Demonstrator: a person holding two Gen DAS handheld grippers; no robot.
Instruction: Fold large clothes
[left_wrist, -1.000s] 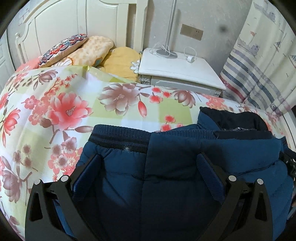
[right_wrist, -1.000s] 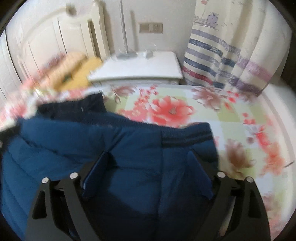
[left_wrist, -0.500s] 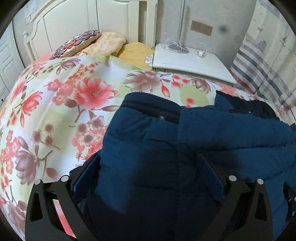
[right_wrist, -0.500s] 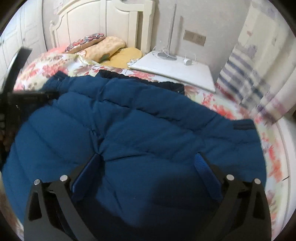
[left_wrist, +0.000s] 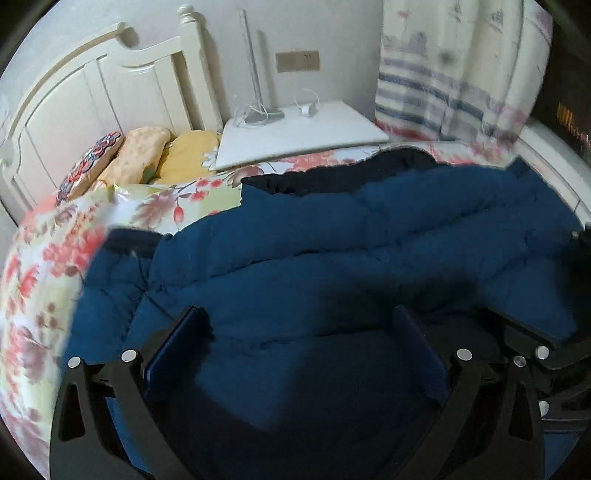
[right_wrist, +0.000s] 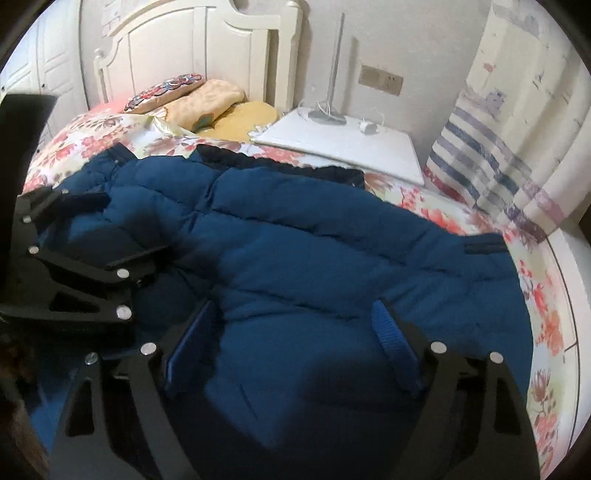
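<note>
1. Your right gripper (right_wrist: 295, 332) stands with its jaws spread wide over the blue puffer jacket (right_wrist: 314, 251); they have just been closing a little, with jacket fabric lying between them and no pinch to be seen.
2. Your left gripper (left_wrist: 303, 332) is spread too, jacket beneath it, pads not pressing.
3. The two grippers sit just beside each other.
4. The jacket is quilted, deep blue, with a dark collar (right_wrist: 280, 162) and ribbed cuff (right_wrist: 484, 245).
5. It lies flat across the floral bedspread (right_wrist: 543, 317), near the white nightstand (right_wrist: 343, 142).
</note>
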